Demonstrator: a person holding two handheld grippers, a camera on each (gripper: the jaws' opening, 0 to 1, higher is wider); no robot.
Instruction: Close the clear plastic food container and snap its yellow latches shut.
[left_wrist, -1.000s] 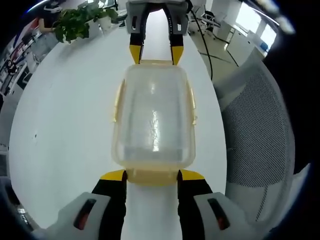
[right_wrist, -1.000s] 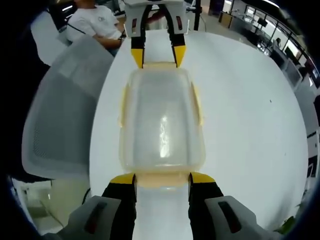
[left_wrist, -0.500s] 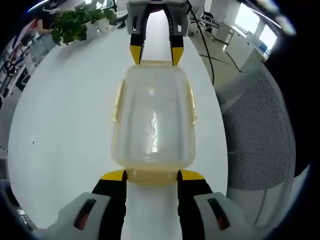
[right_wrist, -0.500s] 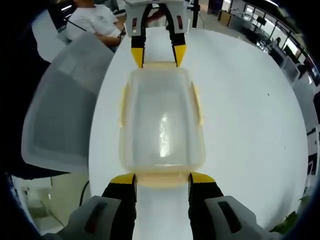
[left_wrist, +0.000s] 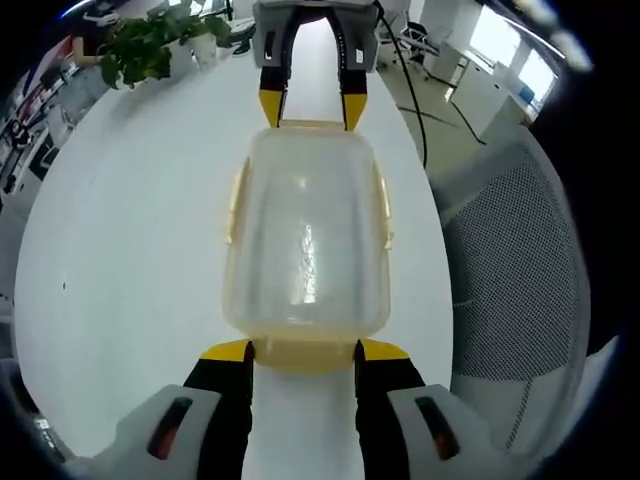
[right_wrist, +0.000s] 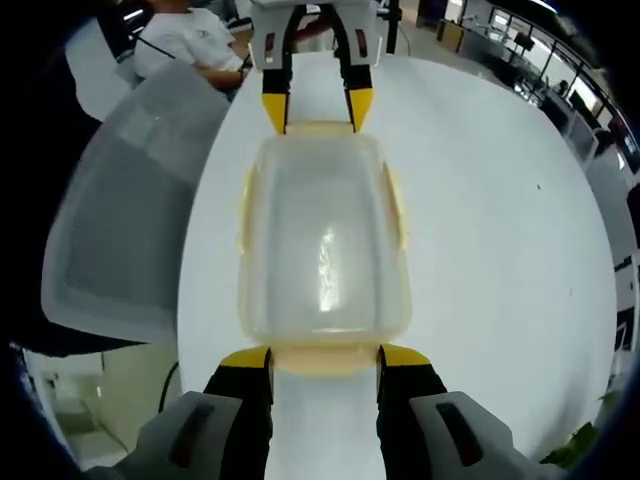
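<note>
1. The container (left_wrist: 307, 240) is lying on the white table (left_wrist: 130, 230), its long axis running between both grippers.
2. The left gripper (left_wrist: 304, 350) and right gripper (right_wrist: 324, 357), jaws wide, are each flanking one end latch.

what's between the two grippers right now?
The container: left gripper at its near end, right gripper at its far end, in the left gripper view.

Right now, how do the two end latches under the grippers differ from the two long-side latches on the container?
The end latches lie on the container's short ends, each flanked by gripper tips; the long-side latches have nothing near them. End latches show as broad bands, side ones as narrow edge-on strips. All are yellow. Whether any is snapped, I cannot tell.
</note>
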